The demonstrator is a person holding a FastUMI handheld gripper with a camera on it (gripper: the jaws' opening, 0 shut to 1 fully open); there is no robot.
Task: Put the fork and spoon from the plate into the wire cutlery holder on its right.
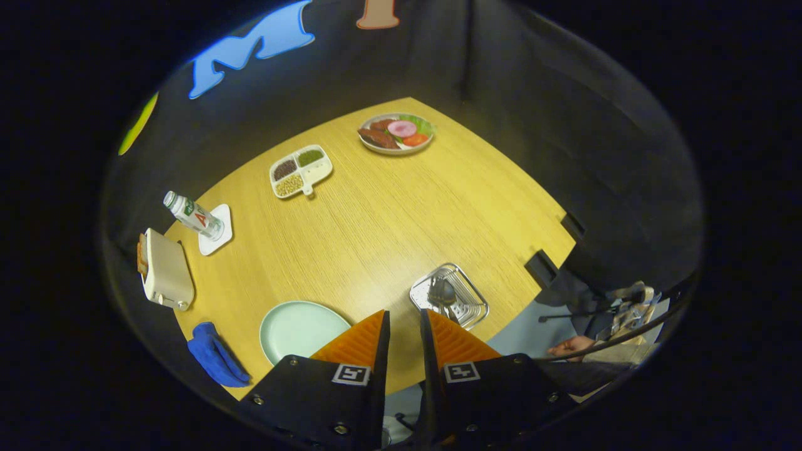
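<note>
Nearest the camera, the tongs (405, 326) stand high above the surface (376, 225) with their fingers drawn to a narrow gap and nothing held between them. Position suggests a withdrawn, idle posture, not an approach.

Just ahead of the left finger lies the pale green plate (301, 329), bare on its visible face; no fork or spoon can be seen on it. Just ahead of the right finger stands the wire cutlery holder (449, 295), seated near the surface's edge to the right of the plate. A dark, rounded piece of cutlery sits inside it, likely the spoon; the fork cannot be made out with certainty among the wires. Judgement: the transfer appears complete or nearly so.

Left of the plate, a blue cloth (214, 355) lies at the edge, beside a toaster (166, 269). Beyond that, a bottle (193, 215) rests on a white coaster (217, 230).

Farther off sits a divided dish (299, 170) of grains, and farthest, a plate of food (396, 133). All are well apart from the working area, leaving it unobstructed.
</note>
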